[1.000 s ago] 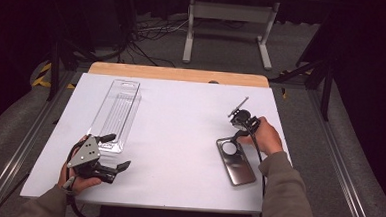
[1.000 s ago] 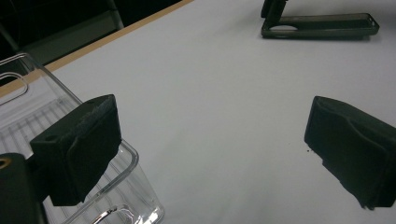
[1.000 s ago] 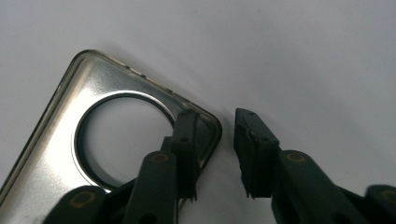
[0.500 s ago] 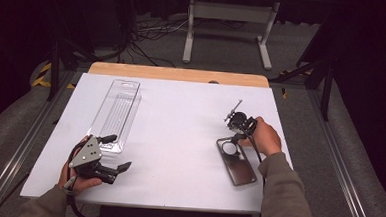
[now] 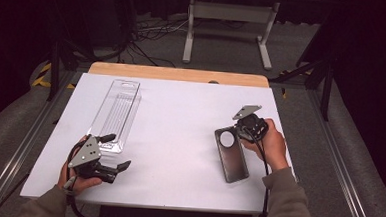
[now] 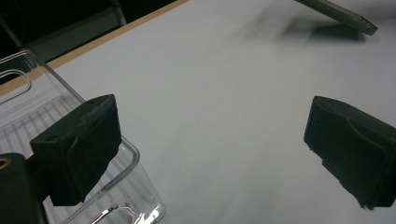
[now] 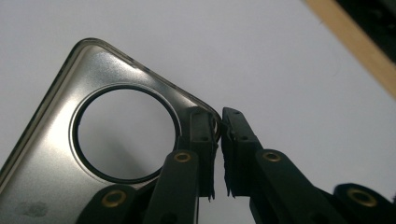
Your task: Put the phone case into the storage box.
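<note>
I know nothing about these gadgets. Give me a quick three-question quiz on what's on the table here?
1. True or false: the left gripper is open.
2. What is the right gripper pinching: A) the clear plastic tray B) the phone case C) nothing?
3. What shape is the case's big cutout?

Key: 1 true. 2 B, on its rim at a corner. 3 round.

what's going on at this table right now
A person works at a white table with a gripper in each hand. The right gripper is pinched on the corner of a dark phone case with a round camera hole, lifting that end. The left gripper rests open beside a clear plastic package, holding nothing.
</note>
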Motion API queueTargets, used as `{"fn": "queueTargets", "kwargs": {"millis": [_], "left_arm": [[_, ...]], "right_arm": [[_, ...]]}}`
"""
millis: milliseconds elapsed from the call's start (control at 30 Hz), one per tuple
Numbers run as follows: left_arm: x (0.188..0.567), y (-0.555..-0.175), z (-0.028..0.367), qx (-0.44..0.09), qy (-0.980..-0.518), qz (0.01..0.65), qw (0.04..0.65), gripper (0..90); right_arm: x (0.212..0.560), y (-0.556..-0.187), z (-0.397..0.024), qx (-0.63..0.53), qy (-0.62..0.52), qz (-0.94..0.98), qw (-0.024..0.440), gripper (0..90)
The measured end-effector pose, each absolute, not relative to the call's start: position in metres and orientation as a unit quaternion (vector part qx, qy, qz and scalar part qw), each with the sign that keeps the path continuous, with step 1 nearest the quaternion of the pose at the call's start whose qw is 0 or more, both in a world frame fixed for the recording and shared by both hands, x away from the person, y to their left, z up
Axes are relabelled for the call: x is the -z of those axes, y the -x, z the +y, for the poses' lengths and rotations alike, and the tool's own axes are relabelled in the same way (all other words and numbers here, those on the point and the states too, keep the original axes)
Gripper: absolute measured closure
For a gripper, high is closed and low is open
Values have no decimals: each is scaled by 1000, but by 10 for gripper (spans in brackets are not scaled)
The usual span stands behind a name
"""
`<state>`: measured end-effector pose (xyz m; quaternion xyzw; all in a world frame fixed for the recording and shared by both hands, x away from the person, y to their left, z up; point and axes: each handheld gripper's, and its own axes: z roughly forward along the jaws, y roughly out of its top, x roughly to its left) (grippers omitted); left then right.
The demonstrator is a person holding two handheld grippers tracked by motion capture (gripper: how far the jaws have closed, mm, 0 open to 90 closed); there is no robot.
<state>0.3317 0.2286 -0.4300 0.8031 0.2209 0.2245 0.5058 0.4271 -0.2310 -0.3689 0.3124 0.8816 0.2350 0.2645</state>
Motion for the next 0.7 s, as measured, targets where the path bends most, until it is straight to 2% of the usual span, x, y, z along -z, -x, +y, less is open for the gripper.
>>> {"fn": "queueTargets", "kwargs": {"millis": [133, 300, 700], "left_arm": [[429, -332, 229, -222, -803, 220, 507, 46], [422, -332, 227, -231, -793, 221, 518, 46], [411, -332, 209, -231, -785, 221, 531, 91]], "right_arm": [[361, -417, -230, -269, -313, 865, 285, 839], [350, -401, -222, -305, -319, 829, 344, 840], [345, -378, -198, -359, -311, 791, 385, 840]]}}
